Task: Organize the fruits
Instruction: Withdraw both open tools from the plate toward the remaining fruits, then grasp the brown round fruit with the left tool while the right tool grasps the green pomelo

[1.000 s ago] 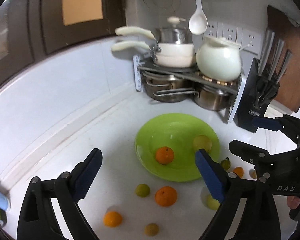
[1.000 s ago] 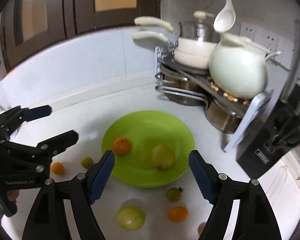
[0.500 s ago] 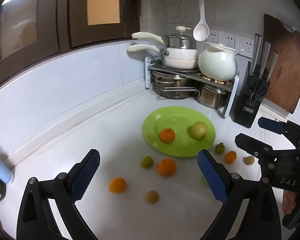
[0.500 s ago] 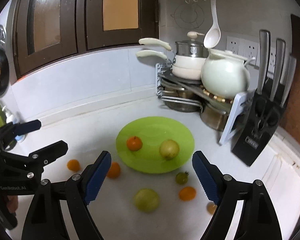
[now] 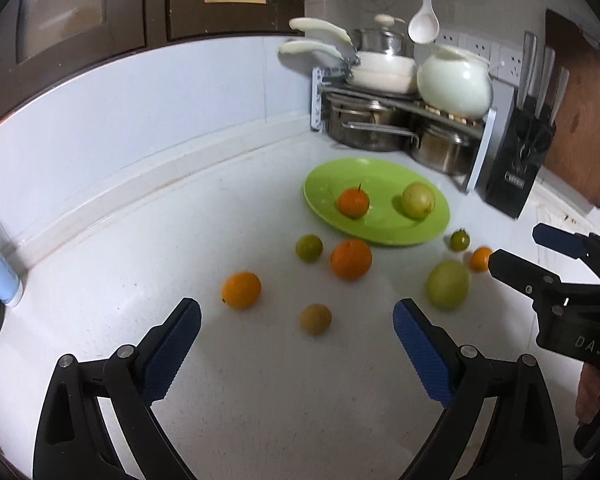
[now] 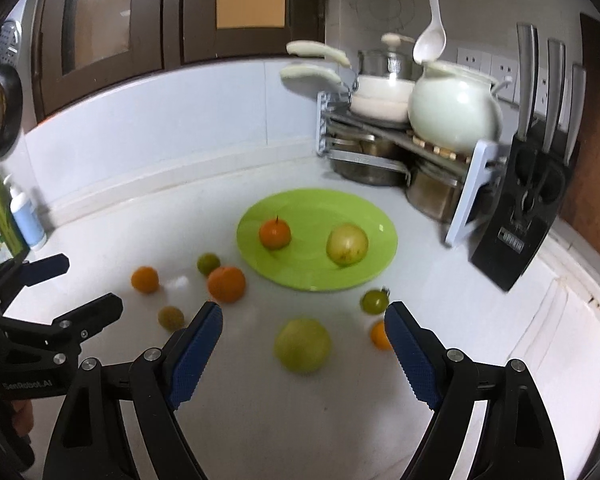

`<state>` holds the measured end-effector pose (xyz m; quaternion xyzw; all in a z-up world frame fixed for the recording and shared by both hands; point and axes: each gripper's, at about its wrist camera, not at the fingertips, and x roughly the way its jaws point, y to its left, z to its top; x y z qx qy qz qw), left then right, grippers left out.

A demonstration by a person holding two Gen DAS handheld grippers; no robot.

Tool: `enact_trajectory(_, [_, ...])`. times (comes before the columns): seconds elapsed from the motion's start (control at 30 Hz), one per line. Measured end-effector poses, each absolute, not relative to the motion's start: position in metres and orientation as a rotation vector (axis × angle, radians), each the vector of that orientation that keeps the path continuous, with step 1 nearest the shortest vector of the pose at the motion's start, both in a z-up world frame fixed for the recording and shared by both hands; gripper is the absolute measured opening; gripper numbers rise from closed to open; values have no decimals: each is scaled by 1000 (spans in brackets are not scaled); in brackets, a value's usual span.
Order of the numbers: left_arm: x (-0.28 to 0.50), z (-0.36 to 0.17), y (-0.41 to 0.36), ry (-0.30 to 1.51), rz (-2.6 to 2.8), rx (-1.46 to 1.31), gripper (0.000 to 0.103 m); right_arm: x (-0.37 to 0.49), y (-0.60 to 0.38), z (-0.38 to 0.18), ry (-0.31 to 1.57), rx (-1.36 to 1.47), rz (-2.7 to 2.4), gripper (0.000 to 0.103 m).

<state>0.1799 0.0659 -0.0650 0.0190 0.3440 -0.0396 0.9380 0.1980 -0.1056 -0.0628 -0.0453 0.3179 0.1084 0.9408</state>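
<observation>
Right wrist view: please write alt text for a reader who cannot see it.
The open right gripper points down at a white counter, a large green fruit lying just ahead between its blue pads. Beyond sits a green plate holding an orange and a yellow-green fruit, with smaller fruits scattered around it. The left gripper shows at left.

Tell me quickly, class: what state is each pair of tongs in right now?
Left tongs: open, holding nothing, above the counter.
Right tongs: open, holding nothing; a large green fruit lies loose on the counter between the fingers.
</observation>
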Motion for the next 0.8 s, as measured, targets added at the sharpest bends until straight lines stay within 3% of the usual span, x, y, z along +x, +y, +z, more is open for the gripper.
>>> enact_trajectory(0.43, [198,-102,60,755,-81,89,85,216,-109,-110,790,-74,219,83])
enact_trajectory(0.8, [225,-129,55,841,-124,72,61,240,-107,-131,868,-68,244,75])
